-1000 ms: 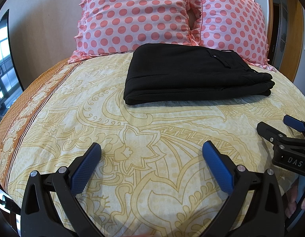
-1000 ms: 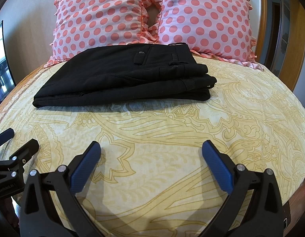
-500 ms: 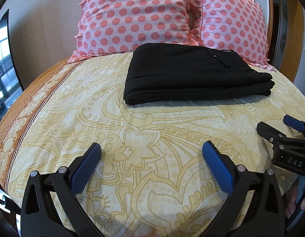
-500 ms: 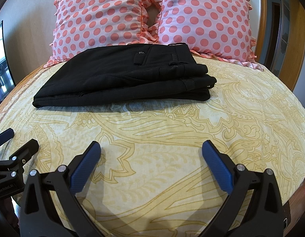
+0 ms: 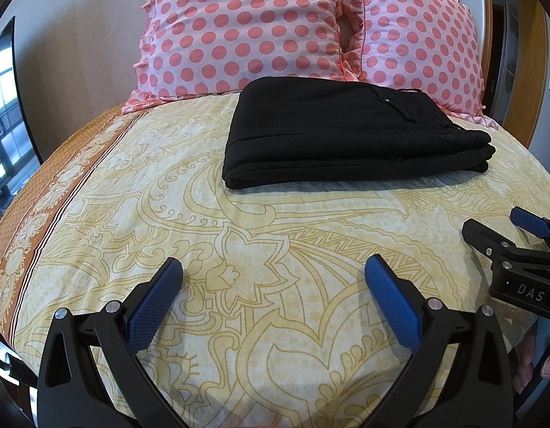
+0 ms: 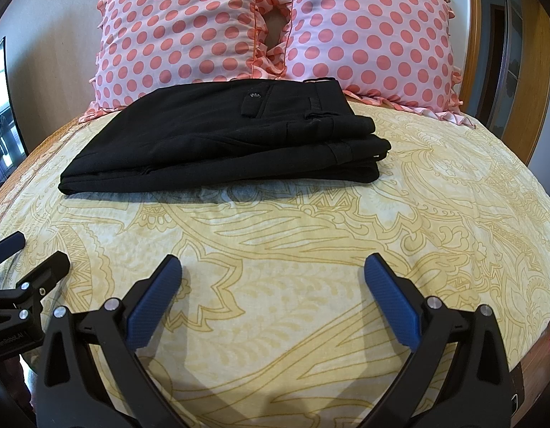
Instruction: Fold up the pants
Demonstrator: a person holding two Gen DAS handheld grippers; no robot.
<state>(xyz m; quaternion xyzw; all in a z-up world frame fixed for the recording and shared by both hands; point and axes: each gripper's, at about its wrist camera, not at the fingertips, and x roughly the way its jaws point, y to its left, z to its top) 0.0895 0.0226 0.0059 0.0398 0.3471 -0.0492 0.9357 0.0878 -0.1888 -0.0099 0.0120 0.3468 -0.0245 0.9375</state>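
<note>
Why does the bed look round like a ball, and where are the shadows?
Left wrist view: the fisheye lens bends the yellow patterned bedspread into a dome, with dark corners; the picture is sharp. Right wrist view: same bending; a soft grey shadow lies just in front of the folded black pants, and fainter ones under the open right gripper.

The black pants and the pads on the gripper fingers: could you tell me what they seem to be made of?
Black pants: likely a woven, matte suiting fabric; it folds in crisp flat layers and has a buttoned pocket flap. Finger pads: probably blue rubber or textured plastic, judging by the fine dimpled grid.
</note>
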